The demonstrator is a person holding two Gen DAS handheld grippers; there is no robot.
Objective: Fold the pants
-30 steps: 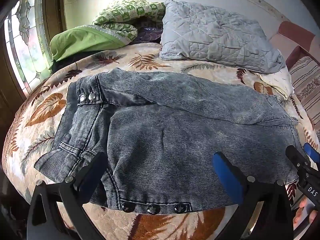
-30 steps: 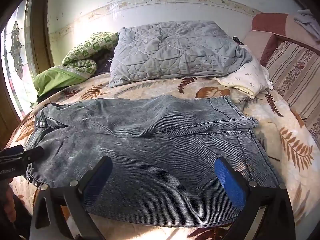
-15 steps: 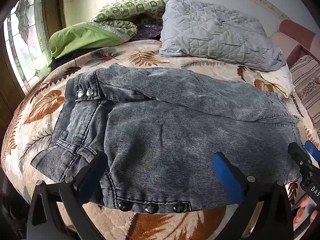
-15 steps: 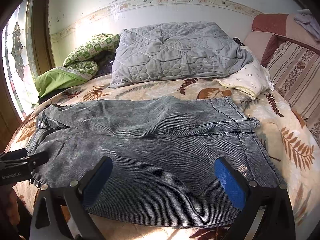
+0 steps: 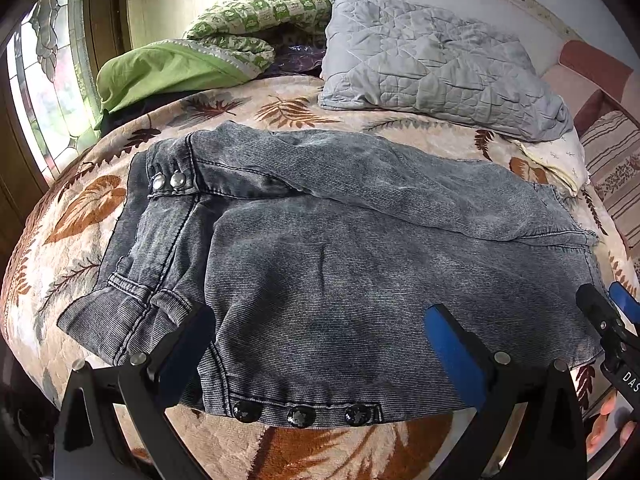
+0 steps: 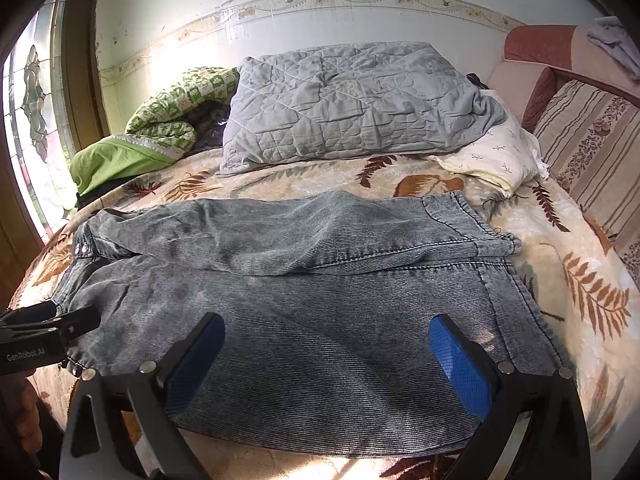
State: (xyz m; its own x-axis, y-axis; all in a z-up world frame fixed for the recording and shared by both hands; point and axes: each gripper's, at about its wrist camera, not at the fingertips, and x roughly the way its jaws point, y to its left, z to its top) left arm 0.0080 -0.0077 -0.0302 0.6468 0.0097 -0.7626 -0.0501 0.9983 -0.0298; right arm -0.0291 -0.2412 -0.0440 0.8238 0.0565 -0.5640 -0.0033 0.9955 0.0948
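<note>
While both grippers, left gripper [image 5: 320,344] and right gripper [image 6: 326,348], hover wide open and empty, the pants [image 6: 304,300] lie crosswise just ahead, waistband nearer the left.

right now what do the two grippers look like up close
Both match: the left gripper and the right gripper have black angular plastic frames, silver round screws and flat blue textured fingers. White lettering reads "GenRobot.AI" on the left gripper's side and "DAS" on the right's. No cables or sleeves are visible.
</note>
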